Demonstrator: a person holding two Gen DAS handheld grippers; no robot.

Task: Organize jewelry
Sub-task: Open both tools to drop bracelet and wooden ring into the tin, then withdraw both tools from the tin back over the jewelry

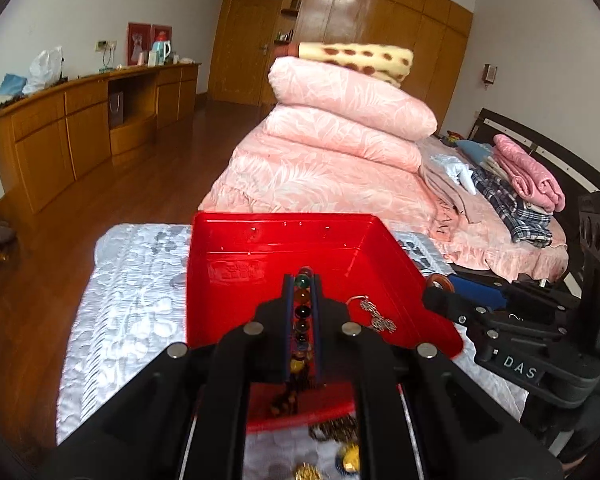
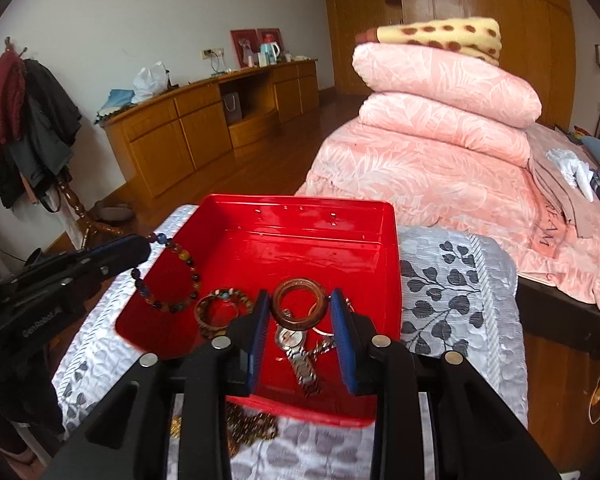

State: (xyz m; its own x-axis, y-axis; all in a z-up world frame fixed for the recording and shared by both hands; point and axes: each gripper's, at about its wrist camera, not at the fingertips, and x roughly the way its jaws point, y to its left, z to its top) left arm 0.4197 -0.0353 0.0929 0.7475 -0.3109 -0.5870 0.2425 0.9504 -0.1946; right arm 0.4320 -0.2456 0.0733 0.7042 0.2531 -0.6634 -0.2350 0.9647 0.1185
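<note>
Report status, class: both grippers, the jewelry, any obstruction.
Left gripper shut on bead bracelet. Right gripper shut on wooden ring. Both over red box; watch inside. Nothing blocking.

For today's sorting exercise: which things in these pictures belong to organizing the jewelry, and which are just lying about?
Belongs to the job:
red box
beaded bracelet in left gripper
wooden bangle in right gripper
watch

Lying about:
folded pink quilts
spotted blanket
coats

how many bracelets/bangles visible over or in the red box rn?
3. Beaded bracelet hangs from the shut left gripper over the red box; a mottled bangle lies inside; a brown wooden bangle sits between the right gripper's jaws. Others may be hidden.
</note>
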